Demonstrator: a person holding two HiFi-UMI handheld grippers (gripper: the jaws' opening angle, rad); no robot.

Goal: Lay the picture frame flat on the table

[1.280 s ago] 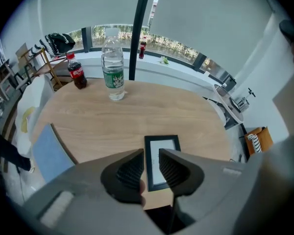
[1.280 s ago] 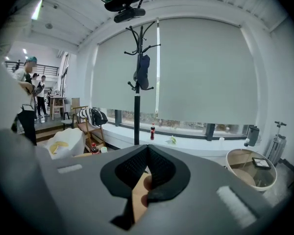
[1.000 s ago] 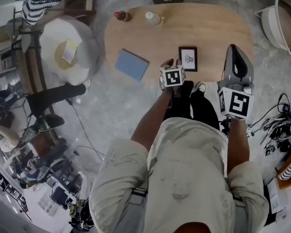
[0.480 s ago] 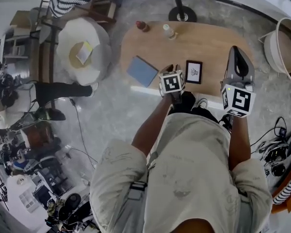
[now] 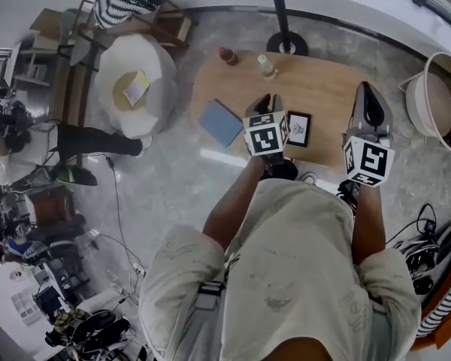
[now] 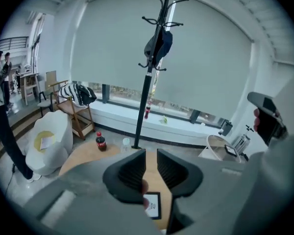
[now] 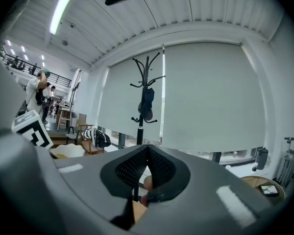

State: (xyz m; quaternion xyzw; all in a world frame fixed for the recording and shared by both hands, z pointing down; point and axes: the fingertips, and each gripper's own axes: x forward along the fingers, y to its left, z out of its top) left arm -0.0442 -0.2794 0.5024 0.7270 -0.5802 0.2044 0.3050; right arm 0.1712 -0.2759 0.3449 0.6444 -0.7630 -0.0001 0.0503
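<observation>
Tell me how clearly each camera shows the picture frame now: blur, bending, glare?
Head view: picture frame small but sharp, no glare, wide lens curves the table edge. Left gripper view: frame slightly soft at the bottom, partly hidden, picture corners dark. Right gripper view: frame not in sight.

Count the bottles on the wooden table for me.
2. A dark, red-capped bottle and a clear bottle stand side by side at the far edge of the table, near the coat stand. None looks hidden.
</observation>
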